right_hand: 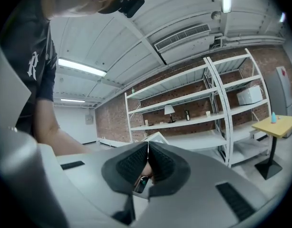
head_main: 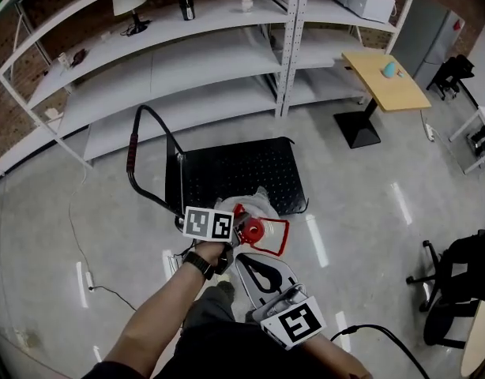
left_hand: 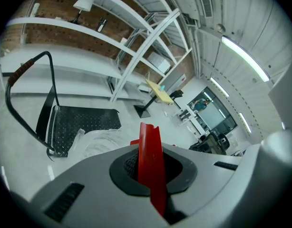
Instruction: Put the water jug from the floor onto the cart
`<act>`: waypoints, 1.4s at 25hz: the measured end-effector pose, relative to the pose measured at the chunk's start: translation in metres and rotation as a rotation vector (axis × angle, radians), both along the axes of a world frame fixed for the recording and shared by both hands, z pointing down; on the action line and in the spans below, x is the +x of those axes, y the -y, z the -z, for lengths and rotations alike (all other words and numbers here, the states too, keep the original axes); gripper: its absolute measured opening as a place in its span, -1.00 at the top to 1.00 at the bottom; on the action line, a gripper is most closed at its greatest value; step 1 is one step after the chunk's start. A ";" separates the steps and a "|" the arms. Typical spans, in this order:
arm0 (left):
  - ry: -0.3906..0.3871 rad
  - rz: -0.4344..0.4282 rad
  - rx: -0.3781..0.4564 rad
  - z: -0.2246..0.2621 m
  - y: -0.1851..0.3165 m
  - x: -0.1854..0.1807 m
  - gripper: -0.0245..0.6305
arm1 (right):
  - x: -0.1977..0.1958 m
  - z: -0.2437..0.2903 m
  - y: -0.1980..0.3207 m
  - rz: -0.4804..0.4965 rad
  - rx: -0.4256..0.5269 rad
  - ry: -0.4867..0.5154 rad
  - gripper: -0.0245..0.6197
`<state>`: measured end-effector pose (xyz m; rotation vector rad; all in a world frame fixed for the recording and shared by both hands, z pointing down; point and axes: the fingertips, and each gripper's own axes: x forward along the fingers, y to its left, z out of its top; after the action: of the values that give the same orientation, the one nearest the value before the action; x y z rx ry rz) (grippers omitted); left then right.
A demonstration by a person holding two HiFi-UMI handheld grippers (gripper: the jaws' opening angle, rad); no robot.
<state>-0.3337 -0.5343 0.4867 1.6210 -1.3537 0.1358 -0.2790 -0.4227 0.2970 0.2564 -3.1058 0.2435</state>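
Note:
The clear water jug (head_main: 260, 203) hangs over the front edge of the black cart deck (head_main: 234, 168). It has a red cap (head_main: 253, 229) and a red carry handle (head_main: 279, 239). My left gripper (head_main: 241, 229) is shut on that red handle (left_hand: 150, 167), and the jug's clear body (left_hand: 102, 142) shows below the jaws with the cart deck (left_hand: 84, 120) beyond. My right gripper (head_main: 246, 263) sits just behind the jug, close to my body. Its jaws (right_hand: 147, 163) are shut with nothing between them, and only my left wrist shows past them.
The cart's bent push handle (head_main: 133, 153) rises at its left end. White metal shelving (head_main: 187, 61) runs along the far wall. A small wooden table (head_main: 385, 79) stands to the right, an office chair (head_main: 456, 283) at the right edge, and a cable (head_main: 96, 287) on the floor at left.

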 end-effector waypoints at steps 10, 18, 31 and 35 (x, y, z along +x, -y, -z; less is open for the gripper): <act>-0.052 -0.083 0.019 -0.035 0.168 -0.121 0.92 | -0.156 -0.031 0.158 -0.159 0.003 -0.045 0.91; -0.103 -0.039 -0.002 -0.085 0.272 -0.170 0.92 | -0.206 -0.053 0.237 -0.196 -0.027 0.035 0.91; -0.264 0.034 0.049 -0.232 0.375 -0.243 0.92 | -0.258 -0.203 0.303 -0.102 -0.148 -0.019 0.92; -0.273 0.021 0.051 -0.271 0.366 -0.263 0.92 | -0.273 -0.229 0.304 -0.056 -0.176 -0.013 0.91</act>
<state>-0.5965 -0.9006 0.7575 1.6015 -1.1714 -0.1295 -0.5522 -0.7271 0.5262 0.3396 -3.0416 0.5104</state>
